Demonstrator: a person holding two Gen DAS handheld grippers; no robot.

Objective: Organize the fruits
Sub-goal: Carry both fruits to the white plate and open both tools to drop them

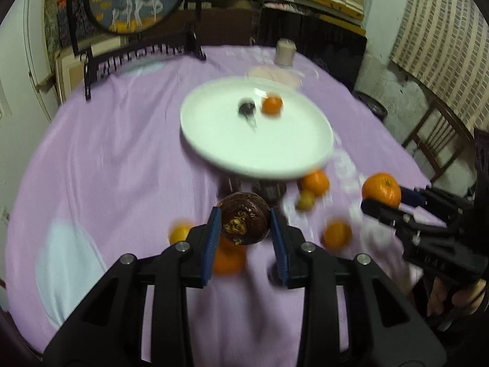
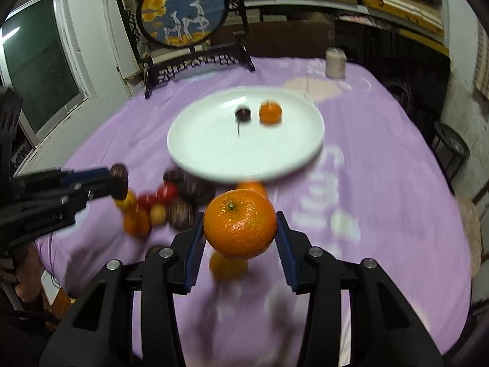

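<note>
My left gripper (image 1: pixel 244 214) is shut on a dark brown wrinkled fruit (image 1: pixel 244 224), held above the purple tablecloth. My right gripper (image 2: pixel 240 218) is shut on a tangerine (image 2: pixel 240 229), stem up, also clear of the cloth. Each gripper shows in the other view: the right gripper (image 1: pixel 383 198) at the right with its tangerine (image 1: pixel 381 188), the left gripper (image 2: pixel 117 183) at the left. Ahead lies a white plate (image 1: pixel 214 140) bearing a small dark fruit (image 1: pixel 246 107) and a tangerine (image 1: pixel 271 105). Loose fruits (image 2: pixel 152 205), orange, red, yellow and dark, lie blurred on the cloth before the plate.
A black stand with a round painted panel (image 2: pixel 183 12) is at the table's far left edge. A pale cup (image 2: pixel 335 62) sits at the far edge. A wooden chair (image 1: pixel 437 140) and a dark stool (image 2: pixel 452 150) stand to the right of the table.
</note>
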